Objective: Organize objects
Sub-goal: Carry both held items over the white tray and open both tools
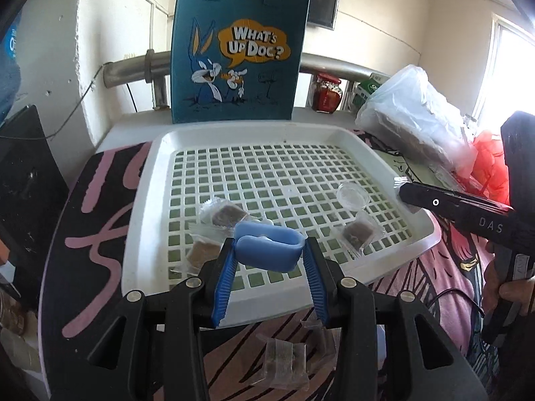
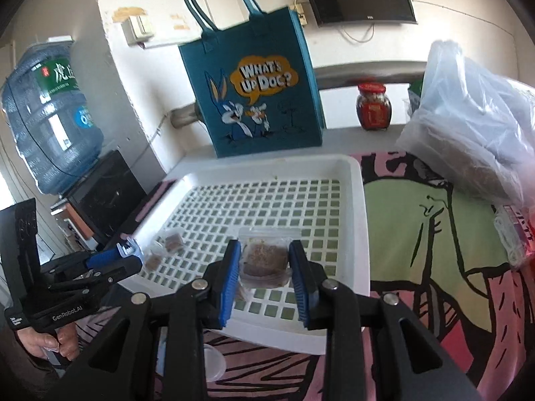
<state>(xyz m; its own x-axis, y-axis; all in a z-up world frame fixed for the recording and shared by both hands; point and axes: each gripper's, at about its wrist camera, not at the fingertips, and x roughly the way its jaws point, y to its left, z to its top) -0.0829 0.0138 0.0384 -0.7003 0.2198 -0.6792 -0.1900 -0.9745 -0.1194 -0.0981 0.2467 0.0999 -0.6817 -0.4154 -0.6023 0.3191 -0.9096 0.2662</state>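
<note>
A white slotted tray (image 1: 160, 200) (image 2: 354, 200) lies on the patterned table. My left gripper (image 1: 269, 257) is shut on a light blue rounded case (image 1: 267, 247) held over the tray's near edge. Wrapped brown snack packets (image 1: 224, 215) (image 1: 356, 234) (image 1: 200, 254) lie in the tray. My right gripper (image 2: 264, 264) is shut on a clear packet with a brown cake (image 2: 265, 259) above the tray's near part. A small clear lid (image 1: 352, 194) lies in the tray near the right gripper (image 1: 403, 188).
A blue "What's Up Doc?" tote bag (image 1: 237, 60) (image 2: 260, 100) stands behind the tray. A red jar (image 2: 372, 107), plastic bags (image 2: 474, 127) and a water bottle (image 2: 50, 120) surround it. More packets (image 1: 284, 364) and a clear cup (image 2: 214, 364) lie on the table in front.
</note>
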